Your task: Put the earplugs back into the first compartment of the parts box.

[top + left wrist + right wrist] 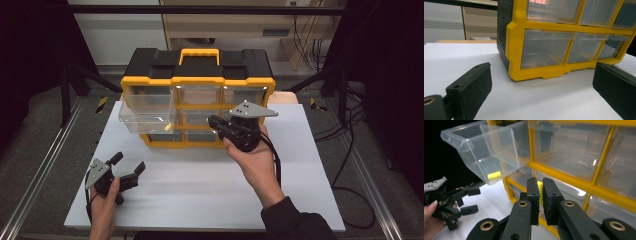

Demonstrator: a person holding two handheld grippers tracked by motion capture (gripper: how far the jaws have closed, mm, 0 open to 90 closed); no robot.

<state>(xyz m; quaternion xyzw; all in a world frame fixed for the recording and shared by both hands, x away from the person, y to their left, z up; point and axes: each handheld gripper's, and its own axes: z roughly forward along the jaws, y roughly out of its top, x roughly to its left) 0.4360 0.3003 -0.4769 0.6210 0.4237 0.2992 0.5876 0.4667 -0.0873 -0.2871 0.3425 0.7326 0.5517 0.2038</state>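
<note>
Resting low on the white table [200, 190], the left gripper [129, 167] sits released, its jaws spread wide with nothing between them; in the left gripper view the bottom corner of the yellow organizer [524, 50] stands just ahead of it, a strip of bare table between.

Up and to the right of that claw, the top-left clear drawer [145, 107] hangs pulled out of the frame and tipped forward. One small yellow piece [494, 175] already lies at its front bottom corner.

Further right, the right gripper [216, 122] is clenched on a second small yellow object [540, 191], which shows as a sliver between the nearly closed pads. From this claw the open drawer lies up and to the left, near but not yet beneath the tips; the shut drawers of the frame sit just behind the jaws.

The step in hand looks like carrying this piece to the open drawer. To do it well, the right claw should keep its squeeze firm, since so little of the piece shows between the pads that it could slip. It should pass over the drawer's front lip rather than bump it, because the tilted drawer may swing or slide out. Releasing only once the tips are above the drawer's mouth should let the piece fall beside the other. The left claw is well apart and could steady the organizer.
</note>
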